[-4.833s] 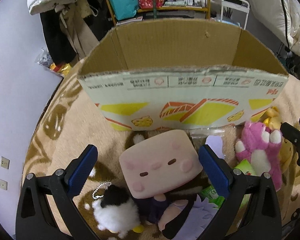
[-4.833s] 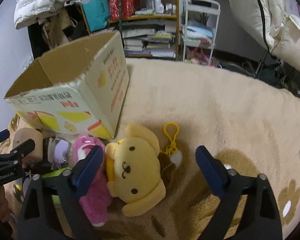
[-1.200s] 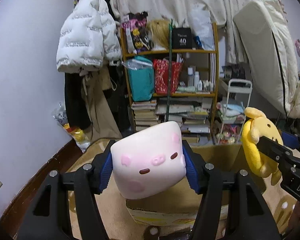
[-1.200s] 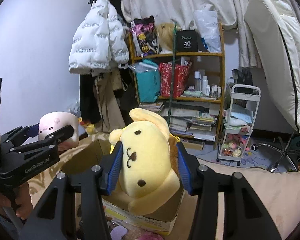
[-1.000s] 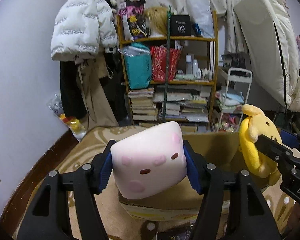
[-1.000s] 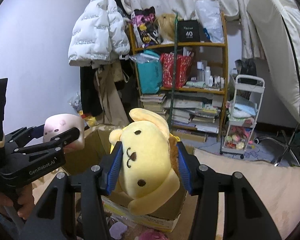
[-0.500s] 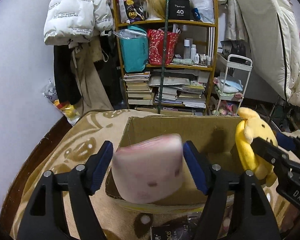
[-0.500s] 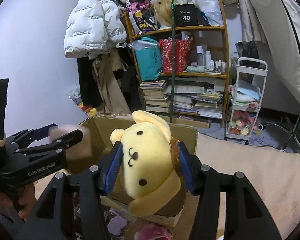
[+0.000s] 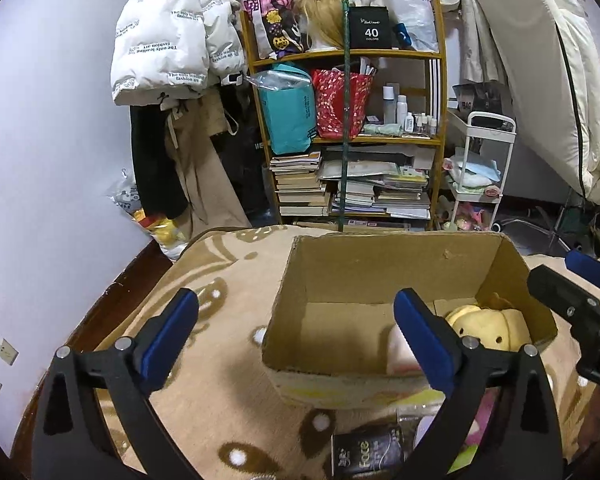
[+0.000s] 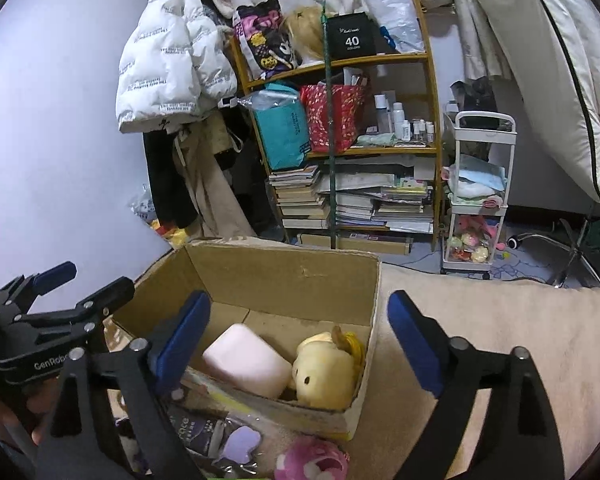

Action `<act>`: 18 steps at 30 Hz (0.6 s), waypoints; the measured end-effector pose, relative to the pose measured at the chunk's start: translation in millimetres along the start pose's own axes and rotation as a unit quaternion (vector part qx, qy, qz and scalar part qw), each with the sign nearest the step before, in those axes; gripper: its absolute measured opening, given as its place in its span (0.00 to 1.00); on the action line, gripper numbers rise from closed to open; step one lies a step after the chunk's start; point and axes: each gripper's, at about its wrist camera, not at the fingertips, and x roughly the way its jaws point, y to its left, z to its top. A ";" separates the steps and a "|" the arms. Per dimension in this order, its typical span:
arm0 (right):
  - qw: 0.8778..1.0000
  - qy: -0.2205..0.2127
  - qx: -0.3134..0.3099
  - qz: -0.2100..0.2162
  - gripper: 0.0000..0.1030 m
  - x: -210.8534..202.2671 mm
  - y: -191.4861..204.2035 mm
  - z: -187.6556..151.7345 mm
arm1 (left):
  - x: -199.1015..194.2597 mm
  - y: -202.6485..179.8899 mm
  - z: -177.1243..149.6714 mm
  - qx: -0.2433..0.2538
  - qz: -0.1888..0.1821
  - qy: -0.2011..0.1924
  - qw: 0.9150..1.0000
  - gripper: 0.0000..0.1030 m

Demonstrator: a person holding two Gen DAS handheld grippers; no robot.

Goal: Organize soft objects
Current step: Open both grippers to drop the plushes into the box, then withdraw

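An open cardboard box (image 9: 396, 264) (image 10: 284, 276) stands on the beige blanket. Inside it lie a pink square plush (image 10: 247, 360) (image 9: 400, 354) and a yellow dog plush (image 10: 326, 372) (image 9: 486, 328), side by side on the box floor. My left gripper (image 9: 296, 340) is open and empty, held above the box's near left corner. My right gripper (image 10: 298, 340) is open and empty above the box, over the two plushes. The left gripper also shows at the left of the right wrist view (image 10: 60, 292).
In front of the box on the blanket lie a pink plush (image 10: 312, 460), a dark packet (image 9: 366, 452) and a purple plush piece (image 10: 240, 444). Behind stand a wooden shelf of books and bags (image 9: 352, 140), a white cart (image 9: 480, 176) and hanging coats (image 9: 172, 52).
Both grippers opened and dropped their plushes. The pink square plush and the yellow dog plush now lie inside the box. Both grippers tilted down toward the box.
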 end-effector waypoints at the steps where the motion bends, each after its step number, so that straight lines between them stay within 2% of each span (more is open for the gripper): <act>1: 1.000 -0.002 0.002 0.001 0.95 -3.3 0.6 0.3 | -4.2 1.2 -0.7 0.000 0.002 0.001 1.000 0.95; 11: 1.000 -0.008 0.001 -0.003 0.98 -36.4 9.3 -6.2 | -33.9 10.1 -11.1 0.019 0.004 0.019 1.000 0.95; 18: 1.000 0.004 -0.015 -0.012 0.98 -63.7 13.1 -17.4 | -58.7 21.4 -25.2 0.009 0.006 0.028 1.000 0.95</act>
